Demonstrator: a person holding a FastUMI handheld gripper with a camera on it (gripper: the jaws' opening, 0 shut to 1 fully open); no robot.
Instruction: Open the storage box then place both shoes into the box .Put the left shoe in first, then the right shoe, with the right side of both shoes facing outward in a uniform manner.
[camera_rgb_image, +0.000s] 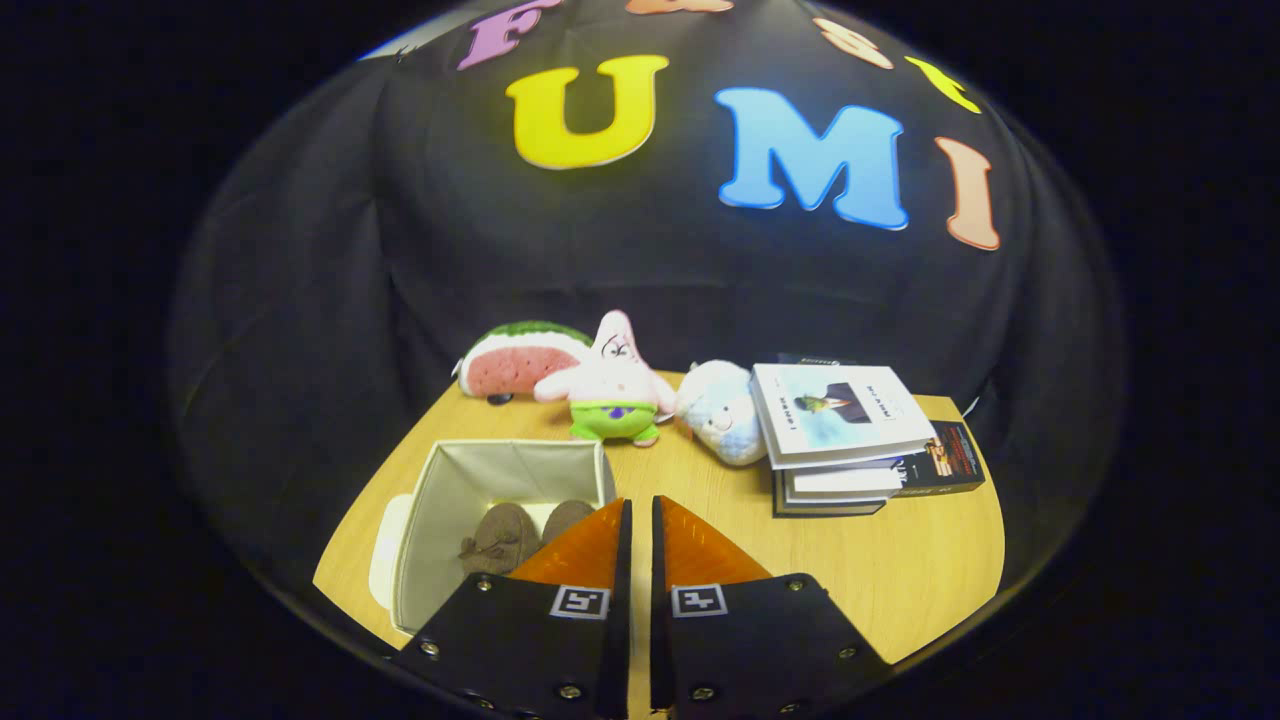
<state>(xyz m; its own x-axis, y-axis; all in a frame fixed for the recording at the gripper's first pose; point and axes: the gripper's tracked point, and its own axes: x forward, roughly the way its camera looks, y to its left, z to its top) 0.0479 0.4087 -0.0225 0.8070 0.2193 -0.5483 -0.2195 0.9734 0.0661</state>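
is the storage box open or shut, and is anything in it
Open: the storage box shows its pale lining, and two brown shoes lie inside. The gripper is nearly shut, holding nothing.

Wooden table (900, 570), storage box (440, 500), three plush toys (610, 385), stacked books (840, 430)

The gripper (640, 520) has two wedge-shaped fingers (580, 555) of translucent orange, narrowing to their tips. Each sits in a flat black plate fastened with small silver screws along its edges. A small square black-and-white marker sits on each plate near the slim gap dividing the fingers.
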